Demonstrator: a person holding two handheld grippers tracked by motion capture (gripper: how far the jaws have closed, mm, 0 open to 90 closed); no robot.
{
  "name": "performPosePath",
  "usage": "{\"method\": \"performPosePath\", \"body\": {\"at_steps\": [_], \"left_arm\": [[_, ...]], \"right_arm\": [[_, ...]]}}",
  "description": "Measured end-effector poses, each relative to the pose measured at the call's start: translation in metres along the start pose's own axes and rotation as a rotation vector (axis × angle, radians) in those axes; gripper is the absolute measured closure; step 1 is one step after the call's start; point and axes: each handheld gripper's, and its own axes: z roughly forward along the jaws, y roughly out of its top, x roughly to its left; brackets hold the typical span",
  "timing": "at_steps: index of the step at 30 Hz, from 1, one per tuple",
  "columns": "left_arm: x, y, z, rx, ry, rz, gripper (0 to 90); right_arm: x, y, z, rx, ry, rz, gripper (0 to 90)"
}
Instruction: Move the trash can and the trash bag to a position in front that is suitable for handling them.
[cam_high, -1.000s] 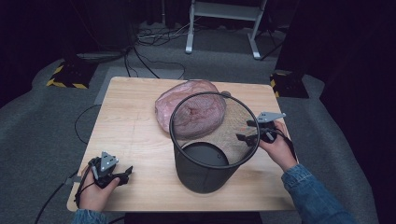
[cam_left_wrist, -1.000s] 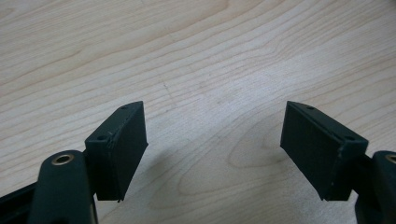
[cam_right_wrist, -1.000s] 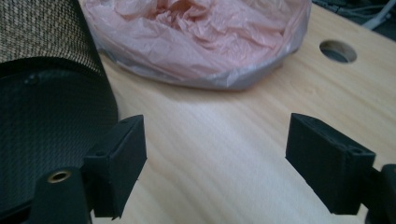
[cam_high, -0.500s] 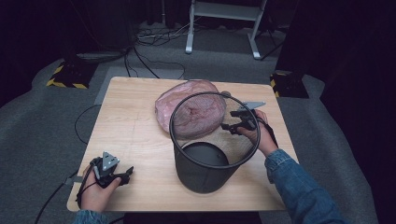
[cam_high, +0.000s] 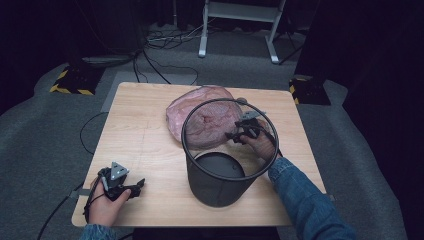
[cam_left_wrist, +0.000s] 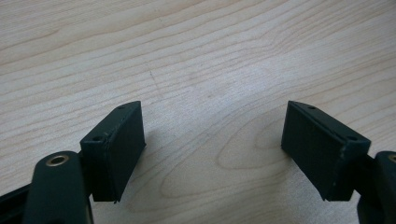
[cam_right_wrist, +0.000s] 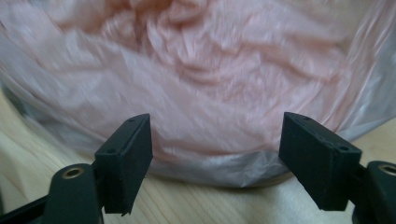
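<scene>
Right tool (cam_high: 239, 131) has moved in from the desk's 3 o'clock edge toward the middle since a second ago; it now sits behind the bin's far rim, aimed at the pink bag. Left tool (cam_high: 131, 186) hasn't shifted, parked at the 7 o'clock corner of the desk (cam_high: 140, 135).

Pink bag (cam_high: 200, 112): thin, translucent, crinkled plastic, bunched into a rounded heap just past desk centre, toward 12 o'clock. Black mesh bin (cam_high: 220, 182) stands upright at 6 o'clock from the bag, its wire rim overlapping the bag in the high view.

Right gripper view gives what the high view can't: jaws spread wide, nothing between them, bag (cam_right_wrist: 201, 79) close ahead and blurred, its lower edge resting on the wood. Whether the pads touch the plastic, can't tell.

Left gripper view: left tool (cam_left_wrist: 212, 154) released, jaws wide apart, bare wood grain (cam_left_wrist: 196, 56) under them. High view adds the hand (cam_high: 107, 205) wrapped around it and the cable trailing off the desk edge.
</scene>
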Motion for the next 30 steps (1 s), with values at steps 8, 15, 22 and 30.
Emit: {"method": "performPosePath", "body": {"at_steps": [8, 15, 22, 30], "left_arm": [[0.0, 0.0, 0.0, 0.0, 0.0, 0.0, 21.5], [0.0, 0.003, 0.003, 0.006, -0.004, 0.006, 18.8], [0.001, 0.008, 0.008, 0.013, -0.011, 0.016, 16.4], [0.001, 0.012, 0.013, 0.014, -0.023, 0.024, 15.8]], "right_arm": [[-0.005, -0.01, -0.014, 0.098, -0.035, -0.009, 26.9], [-0.013, -0.042, -0.046, 0.076, -0.045, 0.044, 27.0], [-0.011, -0.074, -0.082, 0.067, -0.067, 0.064, 26.9], [-0.004, -0.112, -0.129, 0.09, -0.088, 0.087, 26.8]]}}
